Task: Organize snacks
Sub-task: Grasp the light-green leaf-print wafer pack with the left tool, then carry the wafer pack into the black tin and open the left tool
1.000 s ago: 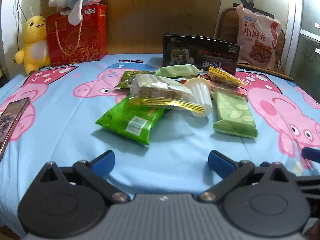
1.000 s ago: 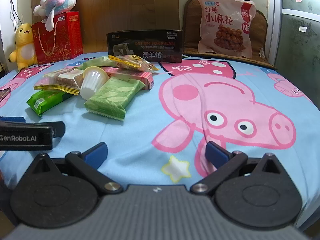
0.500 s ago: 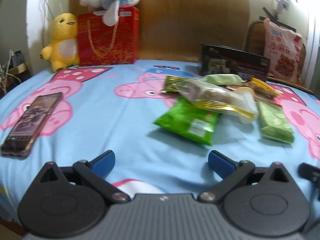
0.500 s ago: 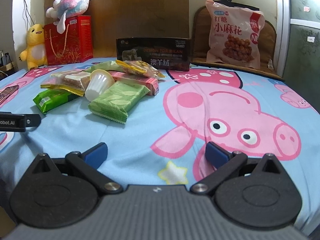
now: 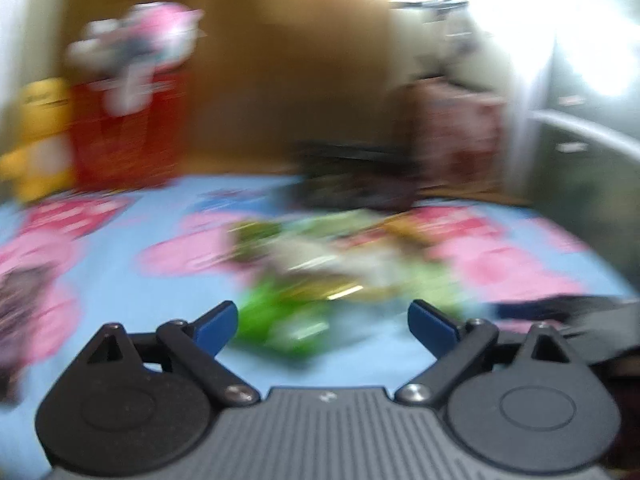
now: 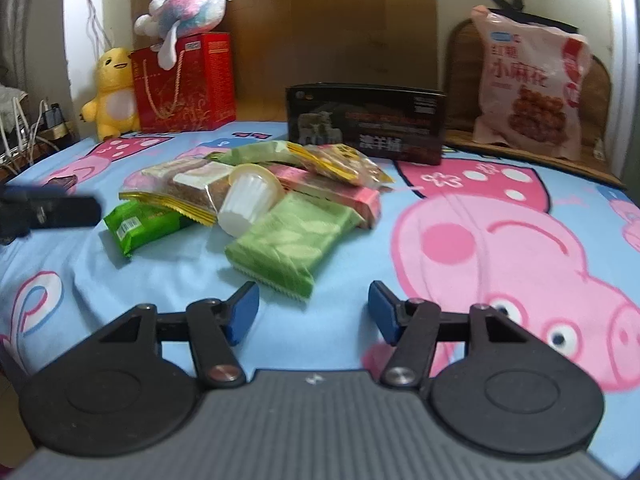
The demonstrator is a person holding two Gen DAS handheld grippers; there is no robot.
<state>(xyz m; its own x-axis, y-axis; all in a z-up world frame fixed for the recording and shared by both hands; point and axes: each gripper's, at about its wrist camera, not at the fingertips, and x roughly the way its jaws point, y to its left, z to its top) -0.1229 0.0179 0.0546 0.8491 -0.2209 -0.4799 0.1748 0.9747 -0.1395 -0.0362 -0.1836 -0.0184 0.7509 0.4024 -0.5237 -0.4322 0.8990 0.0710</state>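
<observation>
A pile of snacks lies on the blue pig-print bedsheet (image 6: 440, 264): a light green pack (image 6: 288, 240) nearest, a white jelly cup (image 6: 248, 200), a clear gold-edged cake pack (image 6: 180, 192), a bright green pack (image 6: 140, 228), a pink pack (image 6: 336, 192) and a yellow pack (image 6: 340, 160). My right gripper (image 6: 314, 314) is open and empty, just short of the light green pack. My left gripper (image 5: 324, 326) is open and empty; its view is motion-blurred, with the bright green pack (image 5: 284, 320) just beyond its fingers. The left gripper also shows in the right wrist view (image 6: 48, 212).
A black box (image 6: 366, 124) stands behind the pile. A large pink snack bag (image 6: 528, 88) leans on a chair at the back right. A red gift bag (image 6: 184, 84), a yellow plush (image 6: 112, 92) and a pastel plush (image 6: 188, 0) stand at the back left.
Both grippers have moved toward the snack pile; the pile is larger and nearer in both views. The left wrist view has turned back right and is now blurred. Both stay open.
</observation>
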